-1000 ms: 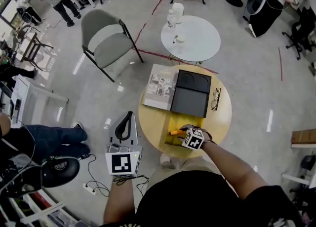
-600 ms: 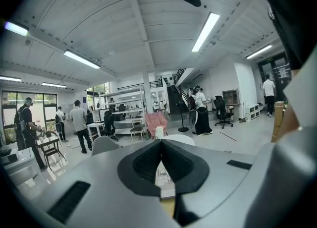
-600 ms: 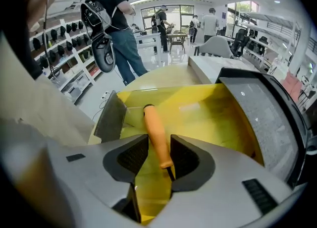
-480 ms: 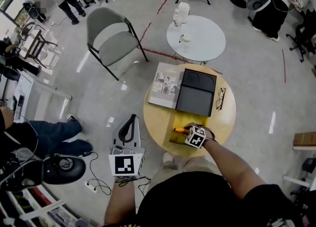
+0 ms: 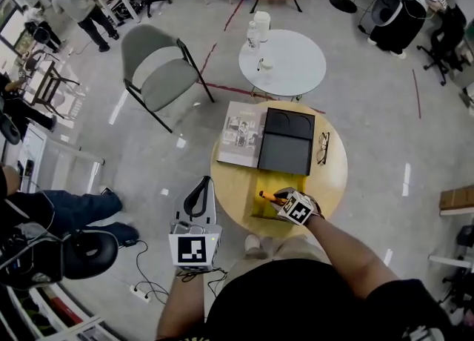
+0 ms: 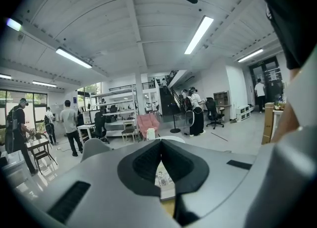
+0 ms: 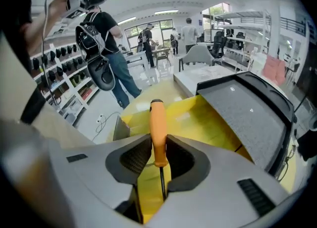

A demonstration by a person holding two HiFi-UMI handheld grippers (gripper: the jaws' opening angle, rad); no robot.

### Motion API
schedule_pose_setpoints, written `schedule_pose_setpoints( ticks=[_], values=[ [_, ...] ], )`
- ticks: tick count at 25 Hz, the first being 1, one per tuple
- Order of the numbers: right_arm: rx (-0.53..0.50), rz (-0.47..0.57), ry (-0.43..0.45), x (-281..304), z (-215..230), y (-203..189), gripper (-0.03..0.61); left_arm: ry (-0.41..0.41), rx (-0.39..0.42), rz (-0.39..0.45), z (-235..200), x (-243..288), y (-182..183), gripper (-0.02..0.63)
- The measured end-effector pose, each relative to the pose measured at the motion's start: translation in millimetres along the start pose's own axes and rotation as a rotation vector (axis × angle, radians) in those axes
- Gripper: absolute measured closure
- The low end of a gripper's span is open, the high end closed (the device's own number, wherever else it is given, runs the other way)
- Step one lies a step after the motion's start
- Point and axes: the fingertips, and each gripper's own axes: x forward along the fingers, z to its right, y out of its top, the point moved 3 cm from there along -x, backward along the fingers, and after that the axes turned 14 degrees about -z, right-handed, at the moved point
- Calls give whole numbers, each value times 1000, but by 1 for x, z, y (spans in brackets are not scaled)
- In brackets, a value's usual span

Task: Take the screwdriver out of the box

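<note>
The grasp is the step in hand: the right gripper (image 7: pixel 157 148) has just been closing its jaws on the orange handle of the screwdriver (image 7: pixel 157 123), within the open yellow box (image 7: pixel 198 118) at the round table's (image 5: pixel 229 184) near edge. The left gripper (image 6: pixel 161 160) hangs beside the table, jaws together and empty. The next move, I judge, needs a firm hold and a lift clear of the box walls.

Here's the round wooden table (image 5: pixel 228 184): a magazine (image 5: pixel 241 133) lies open at its far left, a black case (image 5: pixel 286 141) touching it alongside, eyeglasses (image 5: pixel 323 147) just right of that, and the yellow box (image 5: pixel 262 184) near the front edge.
</note>
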Motion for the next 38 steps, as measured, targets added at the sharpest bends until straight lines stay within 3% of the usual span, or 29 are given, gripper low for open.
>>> schedule_pose_setpoints(
  ticks=[6,9,15,24,38],
  values=[
    [149,125,8,-31,2,5,469,-48,4,59,12,2,19,600],
    [217,193,14,-49,4,7,471,-61,17,44,14,6,13,600],
    [283,294,-9,-90,1,7,471,-86,16,67,17,9,25,600],
    [330,420,-41,-147,-2,16,471,-112,-4,117,21,6,38,600],
    [331,569,-84,-222,-17,34,469,-166,-37,106,31,-3,39,601]
  ],
)
